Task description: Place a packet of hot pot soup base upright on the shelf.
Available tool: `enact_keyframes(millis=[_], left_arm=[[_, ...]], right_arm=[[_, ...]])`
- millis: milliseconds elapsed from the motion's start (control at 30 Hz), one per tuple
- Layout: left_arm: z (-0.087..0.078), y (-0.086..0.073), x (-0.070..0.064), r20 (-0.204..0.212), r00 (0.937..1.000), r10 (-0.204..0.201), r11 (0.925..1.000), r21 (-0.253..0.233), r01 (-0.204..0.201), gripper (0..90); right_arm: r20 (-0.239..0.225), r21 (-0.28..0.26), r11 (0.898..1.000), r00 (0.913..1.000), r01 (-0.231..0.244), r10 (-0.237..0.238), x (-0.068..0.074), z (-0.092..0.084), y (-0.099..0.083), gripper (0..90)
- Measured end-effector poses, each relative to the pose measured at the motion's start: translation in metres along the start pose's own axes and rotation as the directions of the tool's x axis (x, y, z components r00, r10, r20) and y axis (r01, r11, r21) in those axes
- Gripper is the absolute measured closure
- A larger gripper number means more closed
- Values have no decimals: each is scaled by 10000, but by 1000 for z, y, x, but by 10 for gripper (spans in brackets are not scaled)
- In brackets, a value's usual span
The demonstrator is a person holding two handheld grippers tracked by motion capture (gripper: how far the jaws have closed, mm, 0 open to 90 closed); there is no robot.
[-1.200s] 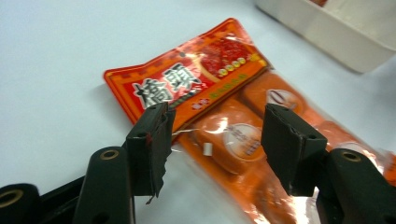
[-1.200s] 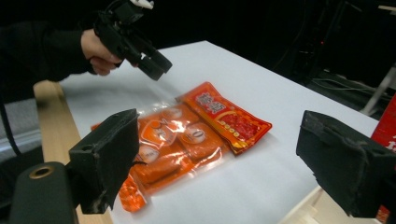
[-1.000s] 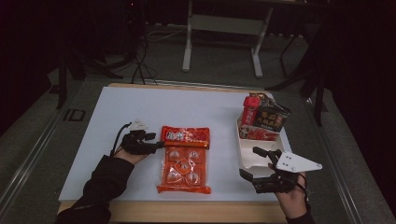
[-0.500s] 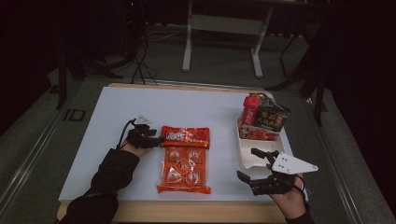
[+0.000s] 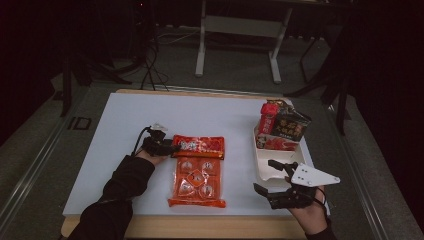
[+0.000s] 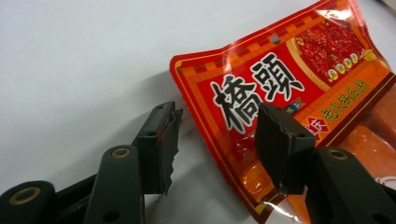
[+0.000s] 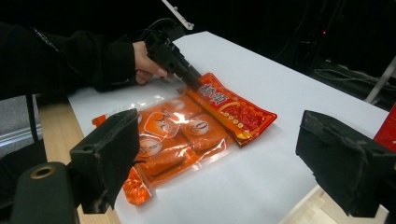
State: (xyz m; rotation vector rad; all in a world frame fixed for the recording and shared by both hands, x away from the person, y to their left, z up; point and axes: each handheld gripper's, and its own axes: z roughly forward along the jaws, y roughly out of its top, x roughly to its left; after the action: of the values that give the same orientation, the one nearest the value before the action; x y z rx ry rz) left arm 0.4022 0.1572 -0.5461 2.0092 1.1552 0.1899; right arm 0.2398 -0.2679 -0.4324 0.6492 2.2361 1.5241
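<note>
- The left claw (image 5: 172,148) sits at the far left corner of the red pack (image 5: 198,170), its jaws spread. In the left gripper view one jaw rests over the pack's printed header and the other stands on bare counter (image 5: 125,125) beside the edge; the corner lies between them, not pinched.
- The pack lies flat near the middle of the white counter: a red header with dark characters at the far end, and a clear window showing orange inner sachets toward the near edge.
- The right claw (image 5: 272,177) is held wide apart near the front right of the counter, gripping nothing. It is well apart from the pack, with bare counter between.
- A white tray (image 5: 267,167) sits just beyond the right claw at the counter's right side. Its far end holds a red bottle (image 5: 268,117), a dark packet (image 5: 292,125) leaning beside it, and a red pack (image 5: 277,144) in front of them.
- The grey plate (image 5: 312,176) on the right claw overlaps the tray's near corner in the high view.
- A dark sleeve (image 5: 120,190) runs along the counter's front left to the left hand (image 5: 152,157).
- Beyond the counter, a table's pale legs (image 5: 237,45) and cables (image 5: 150,60) stand on the dark floor.
</note>
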Motion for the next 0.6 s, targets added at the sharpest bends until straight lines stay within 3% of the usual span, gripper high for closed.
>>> enact_keyframes(millis=[200,433,533,600], left_arm=[[4,2,-4,507,9987,-6,9999,103,1,589],[7,4,-12,808,9962,328,9991,257,-350,666],[7,5,-16,792,9952,568,9977,315,-594,754],[6,5,-19,572,9954,767,9961,396,-790,833]], right_arm=[[-80,73,10000,10000,40,-39,1,2,0,135],[-150,115,9999,9999,-33,35,0,3,-1,135],[-154,110,9999,9999,-58,60,-1,3,-1,135],[-157,115,9999,9999,-40,42,-1,4,-1,136]])
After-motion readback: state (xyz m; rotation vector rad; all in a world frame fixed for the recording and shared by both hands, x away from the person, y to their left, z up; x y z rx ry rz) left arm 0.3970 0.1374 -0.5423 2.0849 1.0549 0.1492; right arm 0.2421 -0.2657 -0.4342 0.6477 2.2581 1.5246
